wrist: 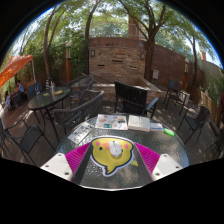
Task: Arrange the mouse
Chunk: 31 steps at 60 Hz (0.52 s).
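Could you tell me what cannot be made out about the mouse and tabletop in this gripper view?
- Yellow and grey computer mouse: sits between the pink-padded jaws; whether the pads touch its sides is too small to tell.
- Printed papers beyond the mouse on the glass-topped metal table: text too small to read.
- Table's near edge: hidden behind the jaws.

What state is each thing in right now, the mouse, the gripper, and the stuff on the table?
Mouse: yellow and grey, flat on the table, between the fingers.
Gripper: fingers spread at either side of the mouse; whether they press on it cannot be told.
Table: glass-topped, bearing the mouse and papers.
Papers: lying flat beyond the mouse.
Chairs: unoccupied, pulled up at the table's far side.
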### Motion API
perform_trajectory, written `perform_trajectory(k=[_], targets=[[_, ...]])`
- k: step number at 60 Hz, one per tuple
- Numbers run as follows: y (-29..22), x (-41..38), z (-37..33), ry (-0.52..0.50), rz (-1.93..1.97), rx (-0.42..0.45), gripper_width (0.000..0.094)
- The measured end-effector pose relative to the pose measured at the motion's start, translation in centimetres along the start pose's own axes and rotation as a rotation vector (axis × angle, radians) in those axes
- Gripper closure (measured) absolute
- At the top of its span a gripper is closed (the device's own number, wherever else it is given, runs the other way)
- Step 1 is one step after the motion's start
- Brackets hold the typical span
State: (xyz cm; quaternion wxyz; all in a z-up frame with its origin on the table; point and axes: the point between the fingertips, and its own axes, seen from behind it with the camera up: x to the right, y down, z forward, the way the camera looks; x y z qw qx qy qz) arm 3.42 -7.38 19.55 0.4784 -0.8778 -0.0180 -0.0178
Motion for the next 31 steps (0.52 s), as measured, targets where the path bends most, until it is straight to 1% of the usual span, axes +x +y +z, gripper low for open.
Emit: perform_trajectory(k=[6, 15, 26, 31], targets=[[0.7, -0.4, -4.8, 0.022, -0.004, 0.015, 0.0071], [2.8, -1.3, -9.5, 0.038, -0.006, 0.011, 0.0077], [4.4, -2.0, -12.1, 0.032, -0.009, 0.009, 0.0075], [4.5, -1.8, -12.4, 0.047, -0.023, 0.013, 0.0075]])
